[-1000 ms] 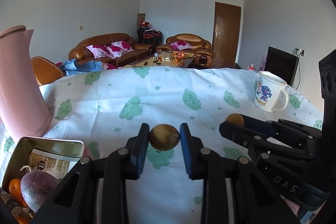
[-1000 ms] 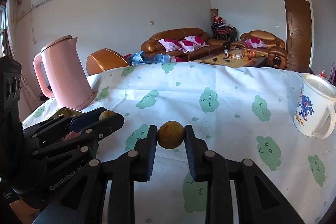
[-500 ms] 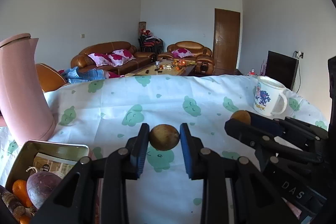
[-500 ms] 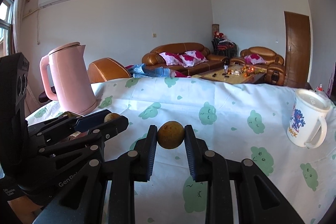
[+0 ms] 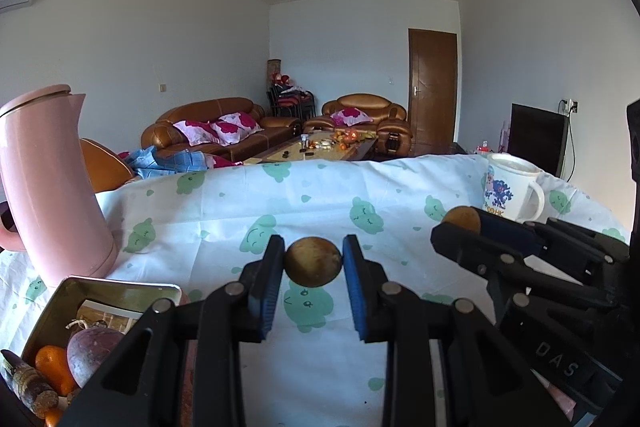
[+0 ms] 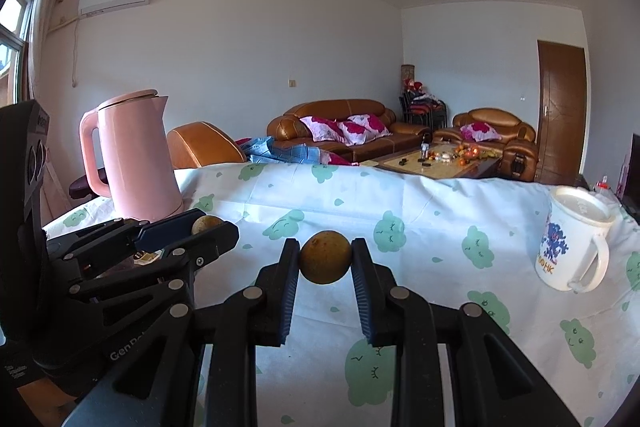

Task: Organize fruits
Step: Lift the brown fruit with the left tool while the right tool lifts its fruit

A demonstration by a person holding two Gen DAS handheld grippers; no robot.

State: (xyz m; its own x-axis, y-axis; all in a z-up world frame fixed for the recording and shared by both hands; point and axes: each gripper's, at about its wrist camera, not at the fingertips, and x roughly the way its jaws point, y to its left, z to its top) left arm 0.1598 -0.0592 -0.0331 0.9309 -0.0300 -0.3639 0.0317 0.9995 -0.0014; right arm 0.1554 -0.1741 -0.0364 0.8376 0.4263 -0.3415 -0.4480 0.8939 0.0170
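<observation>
My left gripper (image 5: 313, 261) is shut on a small round brown fruit (image 5: 313, 261), held above the cloth-covered table. My right gripper (image 6: 325, 262) is shut on a similar brown fruit (image 6: 325, 262). Each gripper shows in the other's view: the right one (image 5: 460, 223) with its fruit (image 5: 463, 220) at the right, the left one (image 6: 208, 227) with its fruit (image 6: 206, 223) at the left. A metal tin (image 5: 116, 287) at lower left holds an orange (image 5: 52, 365), a dark purple fruit (image 5: 90, 349) and other pieces.
A pink kettle (image 5: 52, 183) stands left of the tin; it also shows in the right wrist view (image 6: 136, 159). A white printed mug (image 5: 510, 189) stands at the right, also in the right wrist view (image 6: 572, 243). The tablecloth (image 5: 320, 203) is white with green shapes.
Both grippers have risen and tilted up a little, still holding their fruits. More of the ceiling and the kettle top shows now.
</observation>
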